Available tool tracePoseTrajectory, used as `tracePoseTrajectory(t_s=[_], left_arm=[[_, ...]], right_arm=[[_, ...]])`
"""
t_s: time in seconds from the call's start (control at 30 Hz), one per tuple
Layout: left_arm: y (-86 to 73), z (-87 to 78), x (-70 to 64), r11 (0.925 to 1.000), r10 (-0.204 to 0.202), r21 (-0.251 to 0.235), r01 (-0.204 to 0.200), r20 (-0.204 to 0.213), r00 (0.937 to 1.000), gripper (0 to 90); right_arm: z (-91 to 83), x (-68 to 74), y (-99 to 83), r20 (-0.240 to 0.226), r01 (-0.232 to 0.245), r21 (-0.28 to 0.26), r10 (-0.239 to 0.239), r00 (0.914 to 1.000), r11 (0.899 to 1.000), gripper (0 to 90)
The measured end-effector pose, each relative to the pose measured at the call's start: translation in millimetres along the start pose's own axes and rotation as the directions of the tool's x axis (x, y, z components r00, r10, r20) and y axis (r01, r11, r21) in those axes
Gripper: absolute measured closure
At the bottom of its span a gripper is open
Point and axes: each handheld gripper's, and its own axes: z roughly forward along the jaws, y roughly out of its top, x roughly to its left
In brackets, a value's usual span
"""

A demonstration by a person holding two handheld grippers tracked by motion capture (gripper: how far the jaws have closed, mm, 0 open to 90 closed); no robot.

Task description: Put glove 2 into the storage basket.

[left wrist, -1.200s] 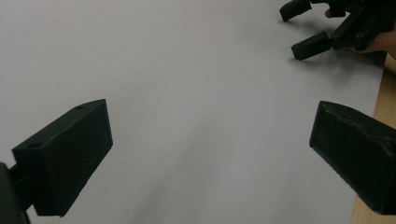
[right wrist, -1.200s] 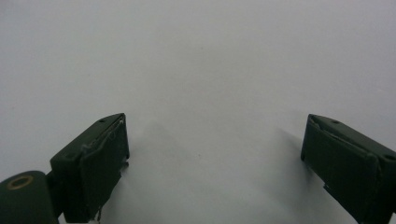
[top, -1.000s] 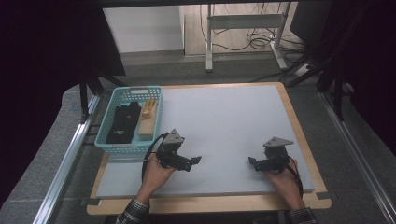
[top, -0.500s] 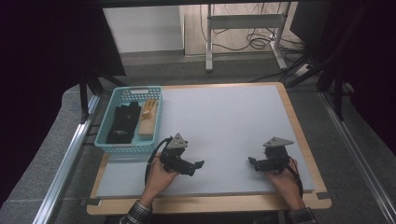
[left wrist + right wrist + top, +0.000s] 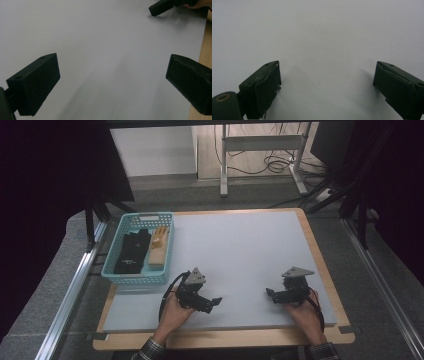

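Left gripper (image 5: 214,302), jaws spread and empty, has swung rightward across the mat (image 5: 240,250); right gripper (image 5: 270,294) rests released. Basket (image 5: 113,274) untouched, nothing begun.

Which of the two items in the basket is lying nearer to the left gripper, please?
The wooden hand, on the basket's right side; the black glove lies farther from the left gripper.

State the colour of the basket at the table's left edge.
The basket is teal, a blue-green plastic mesh; the high view shows it best.
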Motion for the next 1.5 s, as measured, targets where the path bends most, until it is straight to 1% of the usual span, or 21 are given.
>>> tracePoseTrajectory(t_s=[0.4, 1.0, 1.03, 1.13, 1.23, 1.3, 1.43, 1.5], left_arm=[[-2.9, 11.9, -6.4, 0.9993, 0.02, 0.032, -0.02, 0.01, 0.9998, 0.0], [-9.2, 28.1, -11.5, 0.9962, 0.028, 0.082, -0.03, 0.024, 0.9993, 0.0], [-9.5, 29.1, -12.2, 0.9964, 0.024, 0.081, -0.025, 0.024, 0.9994, 0.0], [-10.3, 30.9, -12.8, 0.9953, 0.03, 0.091, -0.033, 0.029, 0.9991, 0.0], [-10.7, 32.5, -13.8, 0.9946, 0.034, 0.097, -0.037, 0.028, 0.999, 0.0], [-10.9, 34.6, -14.8, 0.9927, 0.039, 0.113, -0.041, 0.025, 0.9989, 0.0], [-10.9, 35.7, -16.1, 0.9923, 0.04, 0.117, -0.042, 0.019, 0.999, 0.0], [-10.7, 37.2, -16.5, 0.9903, 0.042, 0.132, -0.043, 0.013, 0.999, 0.0]], right_arm=[[0.1, 0.0, 0.0, 0.0, -0.001, 0.0, 0.001, 1.0, 1.0, 7.4], [0.1, -0.2, 0.0, -0.001, -0.001, 0.0, 0.001, 1.0, 1.0, 7.4], [0.1, -0.2, 0.0, -0.001, 0.0, 0.0, 0.0, 1.0, 1.0, 7.4], [0.1, -0.2, 0.0, -0.001, 0.0, 0.0, 0.0, 1.0, 1.0, 7.4], [0.1, -0.2, 0.0, -0.001, 0.0, 0.0, 0.0, 1.0, 1.0, 7.4], [0.1, -0.2, 0.0, -0.002, 0.0, 0.0, 0.0, 1.0, 1.0, 7.4], [0.1, -0.2, 0.0, -0.001, 0.0, 0.0, 0.0, 1.0, 1.0, 7.4], [0.1, -0.2, 0.1, -0.002, 0.0, 0.0, 0.0, 1.0, 1.0, 7.4]])
